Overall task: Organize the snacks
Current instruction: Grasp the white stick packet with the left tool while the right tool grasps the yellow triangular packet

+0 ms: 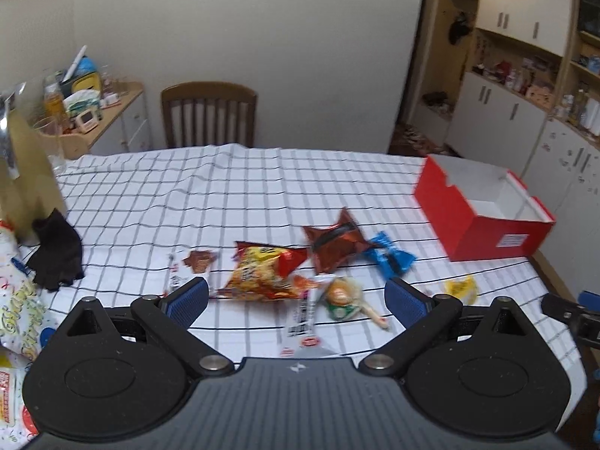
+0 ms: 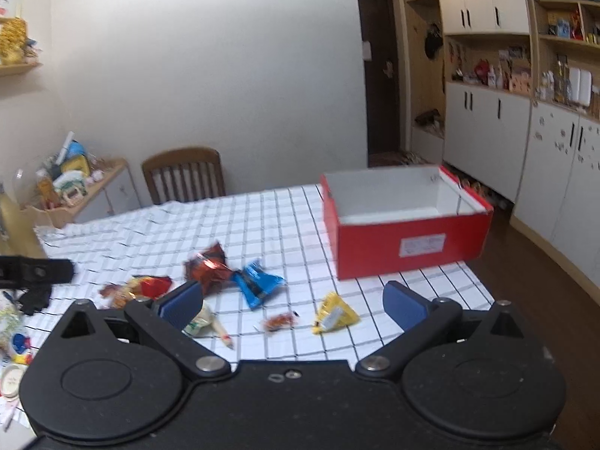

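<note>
Several snack packets lie on the checked tablecloth: an orange chip bag, a dark red packet, a blue packet, a yellow packet and a green-and-orange snack. An open, empty red box stands at the right. My left gripper is open above the near snacks. In the right wrist view, my right gripper is open above the yellow packet, a small red packet and the blue packet, with the red box beyond.
A wooden chair stands at the table's far edge. A black glove and a patterned bag lie at the left. A side cabinet with clutter is at the back left, white cupboards at the right.
</note>
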Available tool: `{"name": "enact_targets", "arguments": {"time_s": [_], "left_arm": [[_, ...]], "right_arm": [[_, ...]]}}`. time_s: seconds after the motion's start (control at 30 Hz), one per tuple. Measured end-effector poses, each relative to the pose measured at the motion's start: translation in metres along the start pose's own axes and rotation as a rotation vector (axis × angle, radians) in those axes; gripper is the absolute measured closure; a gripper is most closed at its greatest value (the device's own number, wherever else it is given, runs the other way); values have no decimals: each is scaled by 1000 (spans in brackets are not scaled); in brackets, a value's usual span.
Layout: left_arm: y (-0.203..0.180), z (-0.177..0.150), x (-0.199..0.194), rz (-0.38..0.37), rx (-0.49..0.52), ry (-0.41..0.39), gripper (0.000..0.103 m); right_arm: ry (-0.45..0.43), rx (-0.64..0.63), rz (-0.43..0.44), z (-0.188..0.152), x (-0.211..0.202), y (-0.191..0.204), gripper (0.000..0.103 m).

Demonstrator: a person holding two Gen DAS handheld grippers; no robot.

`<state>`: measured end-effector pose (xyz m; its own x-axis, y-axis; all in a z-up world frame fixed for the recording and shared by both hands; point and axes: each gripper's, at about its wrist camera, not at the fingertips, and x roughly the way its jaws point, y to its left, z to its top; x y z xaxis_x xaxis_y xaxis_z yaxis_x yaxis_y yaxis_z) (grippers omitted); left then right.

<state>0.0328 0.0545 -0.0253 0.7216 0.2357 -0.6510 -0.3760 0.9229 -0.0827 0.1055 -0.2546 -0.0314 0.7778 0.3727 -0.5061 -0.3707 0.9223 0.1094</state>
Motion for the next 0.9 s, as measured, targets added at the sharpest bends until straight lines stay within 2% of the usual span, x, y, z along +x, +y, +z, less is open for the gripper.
{"name": "enact_targets", "arguments": {"time_s": [0.2, 0.5, 0.57, 0.9], "left_arm": [[15, -9, 32, 39, -22, 78, 2], [-11, -17, 85, -1, 34, 181, 2], [-14, -18, 97, 14, 38, 195, 2], [-16, -27, 148, 63, 62, 276, 4]], "right_arm": [[98, 32, -28, -8, 38, -26, 5], [178, 1, -52, -12, 90, -46, 11], [186, -1, -59, -10, 104, -49, 13], [309, -37, -24, -11, 186, -52, 27]]}}
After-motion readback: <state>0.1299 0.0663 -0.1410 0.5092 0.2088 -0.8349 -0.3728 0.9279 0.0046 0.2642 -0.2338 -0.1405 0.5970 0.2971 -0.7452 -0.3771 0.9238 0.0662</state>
